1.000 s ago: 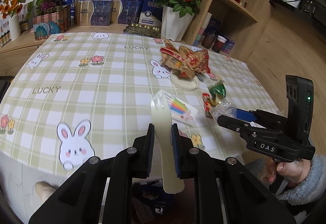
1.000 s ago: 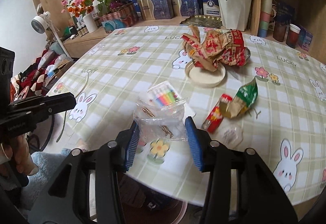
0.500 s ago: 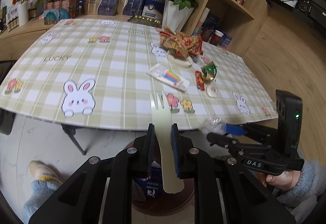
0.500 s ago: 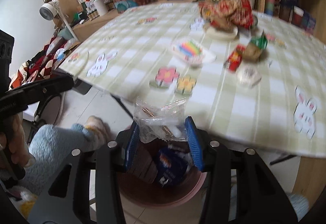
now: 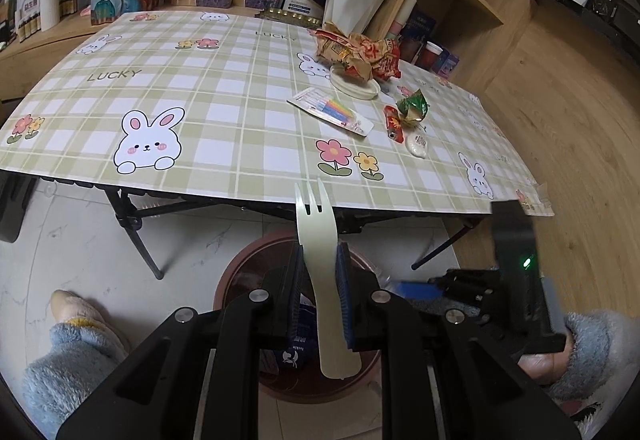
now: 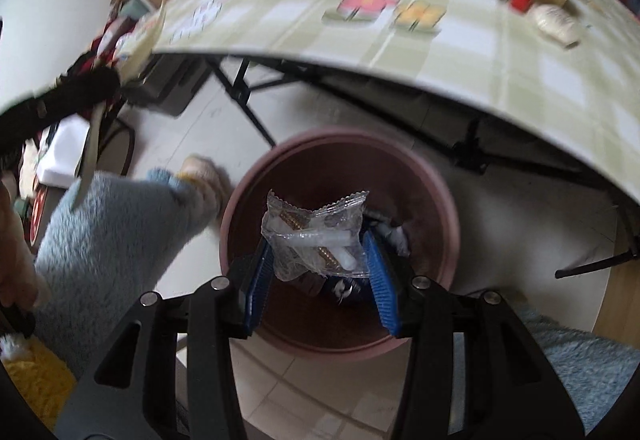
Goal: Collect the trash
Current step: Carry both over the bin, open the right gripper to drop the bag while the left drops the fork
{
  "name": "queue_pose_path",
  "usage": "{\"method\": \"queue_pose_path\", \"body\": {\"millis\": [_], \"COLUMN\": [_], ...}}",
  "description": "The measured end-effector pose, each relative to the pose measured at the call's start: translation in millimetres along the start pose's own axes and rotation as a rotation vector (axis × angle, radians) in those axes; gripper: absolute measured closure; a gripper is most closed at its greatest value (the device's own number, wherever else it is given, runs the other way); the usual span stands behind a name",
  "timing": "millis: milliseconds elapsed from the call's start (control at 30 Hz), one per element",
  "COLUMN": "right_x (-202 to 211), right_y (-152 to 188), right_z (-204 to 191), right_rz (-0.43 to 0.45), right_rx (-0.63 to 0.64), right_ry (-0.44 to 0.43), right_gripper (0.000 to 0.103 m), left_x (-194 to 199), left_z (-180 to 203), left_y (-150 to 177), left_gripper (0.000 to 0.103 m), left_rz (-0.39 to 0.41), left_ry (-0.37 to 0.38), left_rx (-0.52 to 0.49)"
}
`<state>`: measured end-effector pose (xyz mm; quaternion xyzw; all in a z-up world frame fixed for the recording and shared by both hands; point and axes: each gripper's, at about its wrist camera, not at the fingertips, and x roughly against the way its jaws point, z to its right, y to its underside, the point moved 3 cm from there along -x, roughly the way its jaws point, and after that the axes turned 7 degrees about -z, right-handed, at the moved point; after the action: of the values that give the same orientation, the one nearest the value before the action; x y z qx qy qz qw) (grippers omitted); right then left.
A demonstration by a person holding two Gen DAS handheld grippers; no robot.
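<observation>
My left gripper (image 5: 318,260) is shut on a cream plastic fork (image 5: 318,240), tines up, held above the pink trash bin (image 5: 248,268) on the floor in front of the table. My right gripper (image 6: 318,252) is shut on a clear plastic wrapper (image 6: 316,236) and holds it over the mouth of the bin (image 6: 240,199), which has trash inside. The right gripper also shows in the left wrist view (image 5: 416,290) at the right. More trash lies on the table: a crumpled red-brown paper bag (image 5: 360,51), a pen packet (image 5: 332,111), a green wrapper (image 5: 412,107), a red wrapper (image 5: 392,121).
The table (image 5: 200,87) has a green checked bunny cloth and black folding legs (image 5: 136,236). A small white dish (image 5: 356,87) and a white sachet (image 5: 416,145) lie on it. Flower pots, boxes and wooden shelves stand behind. The person's slippered foot (image 5: 72,312) is left of the bin.
Both grippers have come down off the table edge with their loads to just above the bin. The right one now points down into the bin.
</observation>
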<state>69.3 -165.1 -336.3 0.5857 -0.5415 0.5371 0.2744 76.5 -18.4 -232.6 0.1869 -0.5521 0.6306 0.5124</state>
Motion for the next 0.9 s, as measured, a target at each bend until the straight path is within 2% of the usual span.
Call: {"method": "queue_pose_path", "body": {"millis": [200, 333, 400, 567, 700, 900], "right_x": [-20.0, -14.3, -3.9, 33.1, 59.7, 78.0], "right_y": [5.2, 3.0, -1.2, -11.9, -16.5, -18.0], "right_z": [-7.6, -6.8, 1.1, 18.9, 30.9, 42.8], "right_rz": [-0.087, -0.063, -0.025, 0.141, 0.264, 0.358], "right_rx": [0.026, 0.021, 0.004, -0.073, -0.123, -0.159], "right_ry": [-0.008, 0.01, 0.027, 0.091, 0.143, 0.185], "right_gripper": [0.049, 0.033, 0.028, 0.013, 0.009, 0.006], "left_x": [-6.6, -8.4, -9.2, -12.1, -18.0, -37.1], "left_z": [-3.0, -5.5, -5.8, -3.7, 0.7, 5.8], "left_y": [2.0, 2.5, 3.3, 4.7, 6.0, 12.6], "left_gripper": [0.086, 0.086, 0.086, 0.086, 0.086, 0.086], "left_rz": [-0.018, -0.023, -0.026, -0.037, -0.058, -0.131], "left_ry": [0.004, 0.005, 0.008, 0.011, 0.016, 0.026], "left_rx": [0.009, 0.019, 0.021, 0.017, 0.005, -0.008]}}
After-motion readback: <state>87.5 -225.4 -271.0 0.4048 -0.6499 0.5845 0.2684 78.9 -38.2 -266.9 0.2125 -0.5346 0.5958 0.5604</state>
